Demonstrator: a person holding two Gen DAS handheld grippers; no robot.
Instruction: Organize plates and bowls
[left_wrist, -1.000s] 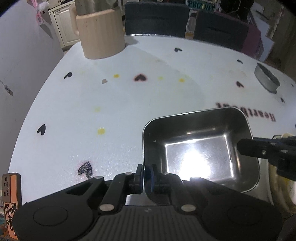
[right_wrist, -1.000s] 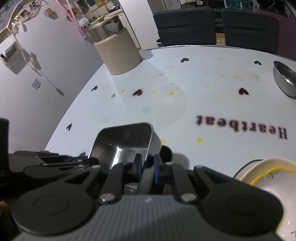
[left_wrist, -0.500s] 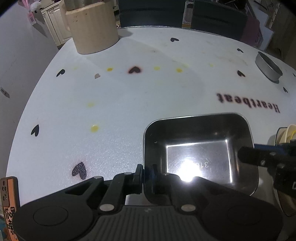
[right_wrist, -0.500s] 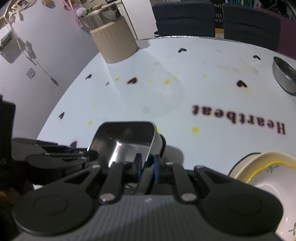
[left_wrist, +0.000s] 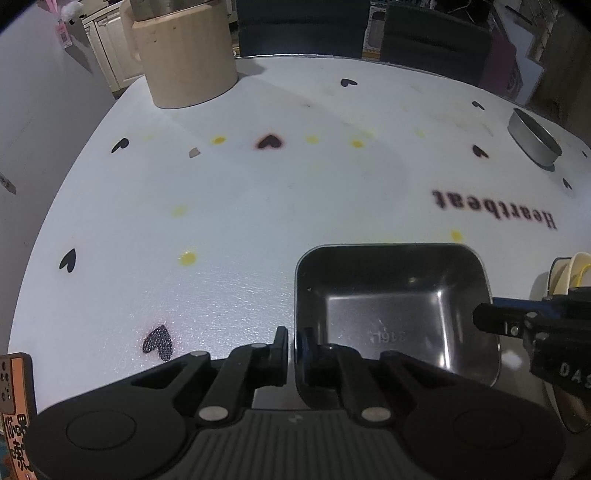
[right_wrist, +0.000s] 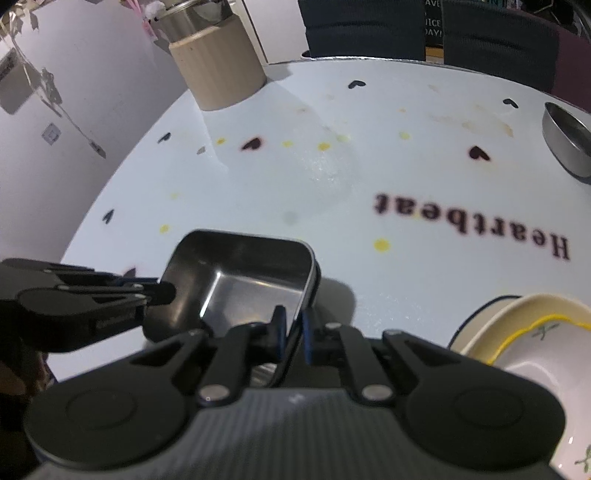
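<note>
A rectangular steel tray (left_wrist: 391, 295) hangs just over the white table (left_wrist: 240, 221), held from both sides. My left gripper (left_wrist: 293, 345) is shut on its left wall, one finger inside and one outside. My right gripper (right_wrist: 293, 328) has the opposite wall (right_wrist: 306, 280) between its pads, and its jaws are closing on it. In the left wrist view, the right gripper's fingertips (left_wrist: 487, 317) reach over the tray's right rim. The right wrist view shows the left gripper (right_wrist: 166, 291) at the tray's (right_wrist: 240, 273) far side. A cream plate with a yellow rim (right_wrist: 535, 332) lies at the right, close to the tray.
A round steel bowl (left_wrist: 532, 136) sits at the table's far right edge. A tall beige ribbed container (left_wrist: 184, 55) stands at the far left. Dark chairs (left_wrist: 436, 37) line the far side. A wall (right_wrist: 74, 92) runs along the left.
Both grippers keep their hold on the tray and have barely shifted. The bright glare on the tray's floor has gone. The right wrist view has tipped a little.
</note>
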